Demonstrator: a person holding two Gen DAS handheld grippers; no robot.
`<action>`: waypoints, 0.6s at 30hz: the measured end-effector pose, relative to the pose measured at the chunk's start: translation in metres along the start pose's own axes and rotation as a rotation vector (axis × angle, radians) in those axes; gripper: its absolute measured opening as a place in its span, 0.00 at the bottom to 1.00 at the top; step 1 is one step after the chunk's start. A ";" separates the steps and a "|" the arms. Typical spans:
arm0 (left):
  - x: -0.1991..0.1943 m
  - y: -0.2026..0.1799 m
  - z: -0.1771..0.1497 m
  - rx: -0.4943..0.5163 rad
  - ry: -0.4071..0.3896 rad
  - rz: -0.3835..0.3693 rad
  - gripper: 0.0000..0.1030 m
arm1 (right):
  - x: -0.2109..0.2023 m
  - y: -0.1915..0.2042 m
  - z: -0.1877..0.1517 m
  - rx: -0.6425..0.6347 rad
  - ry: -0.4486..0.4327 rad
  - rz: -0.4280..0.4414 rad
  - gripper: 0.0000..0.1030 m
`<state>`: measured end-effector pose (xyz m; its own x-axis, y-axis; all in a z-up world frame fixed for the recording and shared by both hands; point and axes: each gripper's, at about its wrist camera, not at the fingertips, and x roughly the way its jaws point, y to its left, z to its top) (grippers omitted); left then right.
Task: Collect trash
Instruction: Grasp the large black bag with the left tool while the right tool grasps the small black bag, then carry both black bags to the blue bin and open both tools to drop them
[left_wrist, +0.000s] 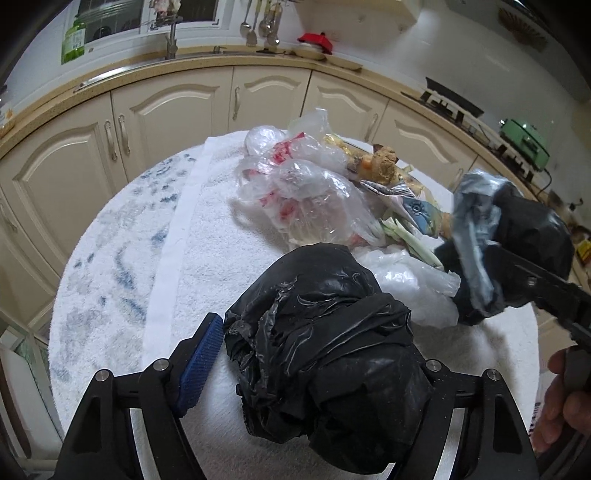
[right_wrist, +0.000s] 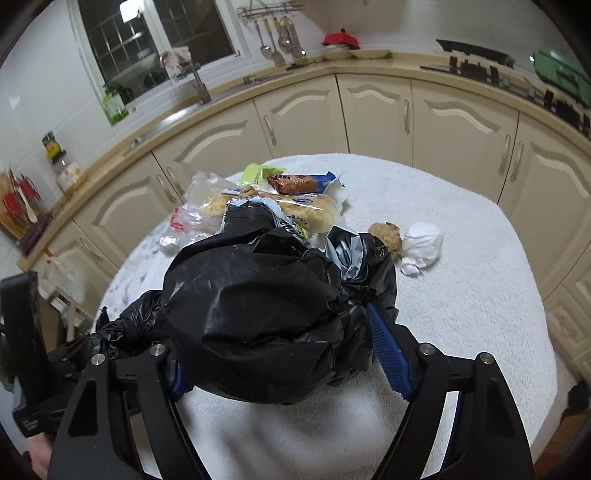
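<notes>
Trash (left_wrist: 306, 192) lies heaped on the far part of a white towel (left_wrist: 207, 258): clear plastic bags with red print, a brown snack wrapper (right_wrist: 299, 183) and a blue-and-white one whose lettering is too small to read. Near the cameras, a black bin bag (left_wrist: 325, 354) fills both grippers. The left gripper (left_wrist: 317, 373) stands fairly wide around one bunch of it, the right gripper (right_wrist: 280, 350) around another; whether the pads press the plastic cannot be told.
</notes>
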<state>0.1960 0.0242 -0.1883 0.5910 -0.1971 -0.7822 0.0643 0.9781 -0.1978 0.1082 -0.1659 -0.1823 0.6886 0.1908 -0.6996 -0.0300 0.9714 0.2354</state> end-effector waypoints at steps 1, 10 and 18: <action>-0.004 0.000 -0.002 -0.005 -0.006 0.004 0.74 | -0.004 -0.003 -0.001 0.008 -0.003 0.007 0.77; -0.069 -0.029 -0.012 0.033 -0.112 0.035 0.74 | -0.044 -0.019 -0.009 0.049 -0.052 0.054 0.77; -0.140 -0.089 -0.008 0.112 -0.250 0.020 0.74 | -0.098 -0.042 -0.009 0.081 -0.156 0.097 0.77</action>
<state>0.1012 -0.0357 -0.0660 0.7721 -0.1685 -0.6127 0.1308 0.9857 -0.1062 0.0356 -0.2237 -0.1299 0.7894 0.2524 -0.5596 -0.0472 0.9338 0.3547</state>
